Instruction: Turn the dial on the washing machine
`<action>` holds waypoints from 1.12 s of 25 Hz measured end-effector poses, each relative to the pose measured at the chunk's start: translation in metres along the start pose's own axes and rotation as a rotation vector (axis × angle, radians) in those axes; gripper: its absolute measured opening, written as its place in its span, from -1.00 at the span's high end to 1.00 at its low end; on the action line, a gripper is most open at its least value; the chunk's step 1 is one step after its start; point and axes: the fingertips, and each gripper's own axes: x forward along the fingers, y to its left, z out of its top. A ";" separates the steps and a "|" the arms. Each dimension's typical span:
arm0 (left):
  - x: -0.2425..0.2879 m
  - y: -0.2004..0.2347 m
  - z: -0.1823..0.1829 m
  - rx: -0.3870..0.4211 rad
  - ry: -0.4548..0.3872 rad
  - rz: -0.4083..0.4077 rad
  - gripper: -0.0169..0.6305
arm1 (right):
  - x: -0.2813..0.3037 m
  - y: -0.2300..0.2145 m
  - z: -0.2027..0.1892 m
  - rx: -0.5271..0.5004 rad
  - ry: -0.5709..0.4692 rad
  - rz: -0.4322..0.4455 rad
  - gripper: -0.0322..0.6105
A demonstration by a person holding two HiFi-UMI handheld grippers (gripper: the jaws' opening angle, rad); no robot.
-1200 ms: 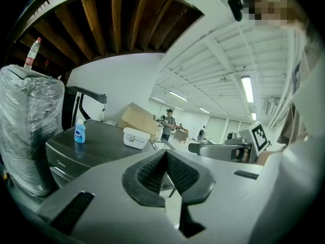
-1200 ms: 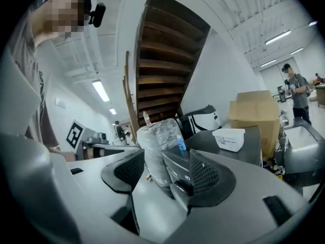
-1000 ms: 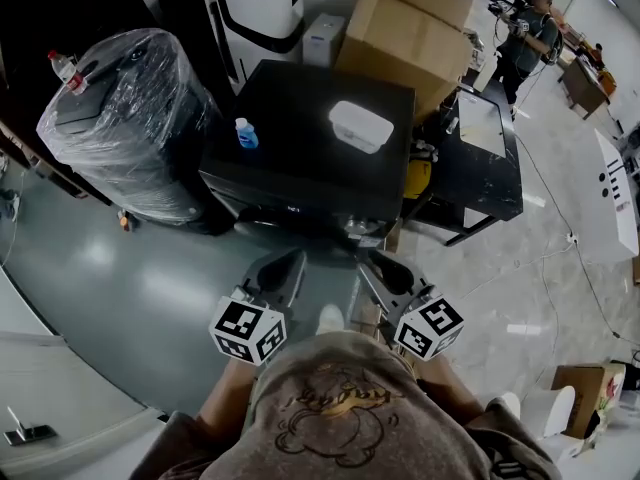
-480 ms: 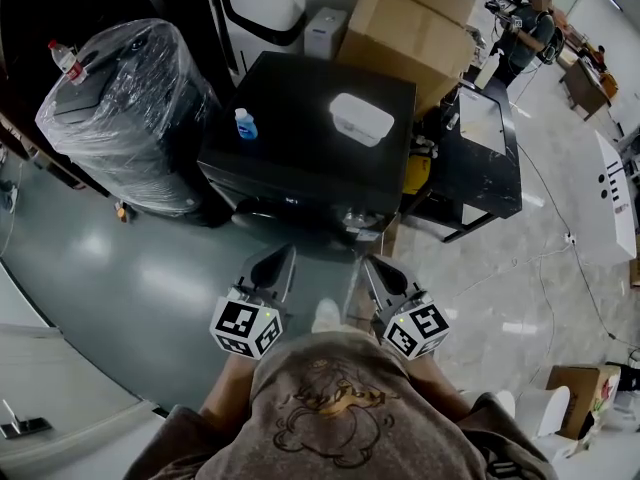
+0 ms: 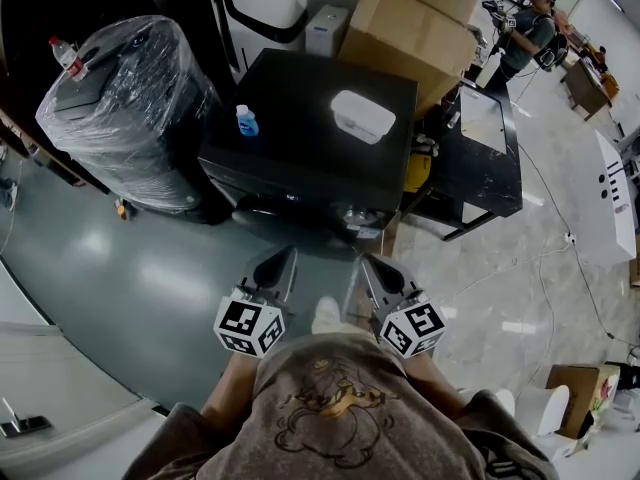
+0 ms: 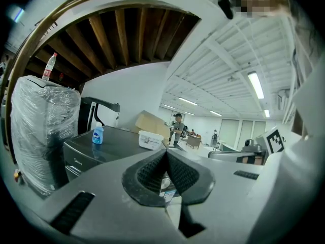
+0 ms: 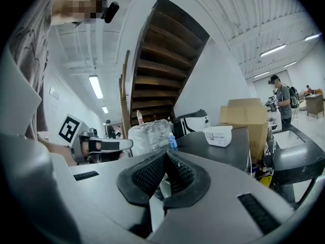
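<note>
Plainly, the left claw (image 5: pixel 281 260) and right claw (image 5: pixel 371 265) are both pinched closed on nothing, near the black washing machine (image 5: pixel 300 118) just ahead, with a blue bottle (image 5: pixel 246 123) on top.

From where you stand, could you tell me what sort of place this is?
Probably a warehouse-like workshop or test hall, not a home: stacked cardboard boxes, a plastic-wrapped appliance beside the washing machine, and strip lights over a wide polished floor.
</note>
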 end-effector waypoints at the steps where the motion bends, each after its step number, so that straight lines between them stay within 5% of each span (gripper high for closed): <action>1: 0.000 0.000 0.000 -0.001 0.002 -0.002 0.95 | 0.000 -0.001 0.000 0.002 -0.002 -0.003 0.90; 28: -0.002 0.007 0.004 0.020 0.010 -0.006 0.95 | 0.005 -0.003 0.001 -0.008 -0.005 -0.028 0.90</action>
